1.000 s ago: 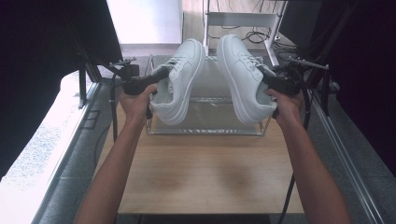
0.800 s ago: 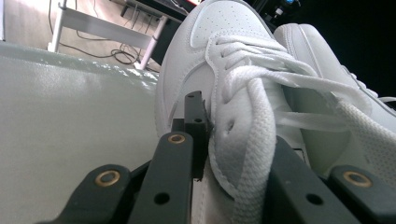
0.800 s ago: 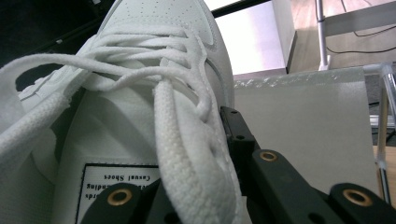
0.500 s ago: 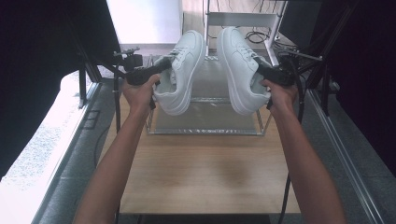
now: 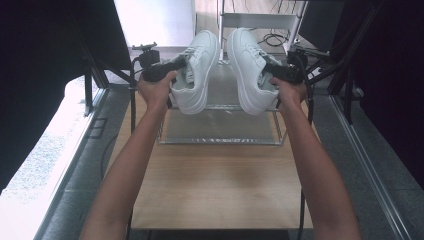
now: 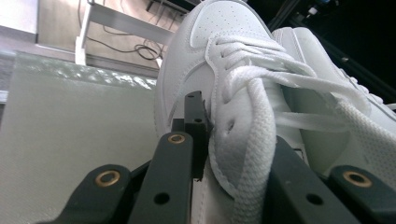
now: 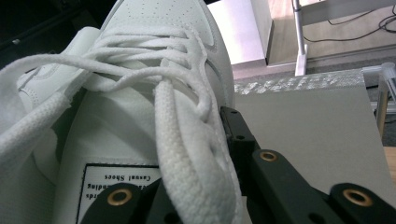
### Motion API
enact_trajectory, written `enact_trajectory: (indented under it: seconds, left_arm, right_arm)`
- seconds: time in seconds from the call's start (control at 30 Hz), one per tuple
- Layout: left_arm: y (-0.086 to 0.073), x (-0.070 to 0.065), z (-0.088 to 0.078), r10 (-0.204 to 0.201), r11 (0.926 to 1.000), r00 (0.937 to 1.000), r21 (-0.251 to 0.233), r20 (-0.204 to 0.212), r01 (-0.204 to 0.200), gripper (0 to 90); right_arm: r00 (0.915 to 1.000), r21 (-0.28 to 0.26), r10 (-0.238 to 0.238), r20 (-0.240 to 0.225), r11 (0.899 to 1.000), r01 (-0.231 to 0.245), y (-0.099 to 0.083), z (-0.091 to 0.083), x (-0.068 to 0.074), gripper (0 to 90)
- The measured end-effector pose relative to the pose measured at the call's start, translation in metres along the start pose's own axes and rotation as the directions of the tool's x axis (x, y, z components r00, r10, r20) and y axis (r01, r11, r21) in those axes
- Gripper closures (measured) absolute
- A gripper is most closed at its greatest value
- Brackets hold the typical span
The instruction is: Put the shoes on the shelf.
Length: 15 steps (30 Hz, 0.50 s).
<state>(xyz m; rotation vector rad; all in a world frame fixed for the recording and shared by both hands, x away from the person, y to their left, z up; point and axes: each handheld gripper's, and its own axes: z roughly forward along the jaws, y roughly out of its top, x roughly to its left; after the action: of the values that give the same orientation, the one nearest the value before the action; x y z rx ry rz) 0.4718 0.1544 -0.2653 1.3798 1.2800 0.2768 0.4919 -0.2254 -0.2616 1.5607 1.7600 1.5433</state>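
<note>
Left shoe [image 5: 197, 70]: white lace-up sneaker, held in the air above the far half of the bench, toe pointing away from the person, sole turned outward to the left and downward.
Right shoe [image 5: 250, 70]: matching white sneaker, held in the air just beside the left shoe, toe pointing away, sole turned outward to the right and downward; the two shoes stand close together without a visible contact.
Laces [image 6: 261, 93]: white, flat, threaded through the eyelets; loose ends hang across the tongue in both gripper views.
Tongue label [image 7: 123, 179]: white patch with a black border and printed text, inside the right shoe.
Left gripper [image 5: 170, 67]: clenched on the left shoe; in the left gripper view one black jaw lies against the outer side wall at the collar, the other sits on the inner side behind the lace.
Right gripper [image 5: 277, 72]: clenched on the right shoe; in the right gripper view one jaw presses the outer side wall by the eyelets, the other is inside the shoe opening.
Hands: left hand [image 5: 157, 90] and right hand [image 5: 290, 92] each wrap one gripper body; forearms reach in from the near edge.
Tray [image 5: 220, 132]: clear, shallow, rectangular, resting on the far part of the bench below both shoes.
Bench [image 5: 215, 185]: light wood top, near half bare.
Surroundings: white frame [image 5: 260, 20] with cables on the floor beyond the bench.
</note>
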Motion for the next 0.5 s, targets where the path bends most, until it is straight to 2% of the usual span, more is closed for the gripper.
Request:
enact_trajectory:
  seconds: [0.2, 0.37, 0.5]
  left_arm:
    - [0.0, 0.003, 0.01, -0.015, 0.9998, 0.9997, 0.016, -0.02, 0.015, 82.5]
    - [-0.001, 0.007, 0.029, -0.038, 0.9987, 0.998, 0.031, -0.051, 0.04, 82.4]
    - [0.0, 0.005, 0.047, -0.021, 0.9985, 0.9967, 0.048, -0.078, 0.024, 82.4]
  right_arm:
    - [0.9996, 0.019, -0.013, 0.026, 1.0, 0.013, -0.001, 0.008, 0.001, 86.0]
    - [0.9986, 0.022, -0.006, 0.053, 1.0, 0.005, 0.001, 0.015, 0.0, 86.0]
    - [0.9959, 0.02, 0.006, 0.09, 1.0, -0.008, 0.006, 0.023, -0.002, 86.0]
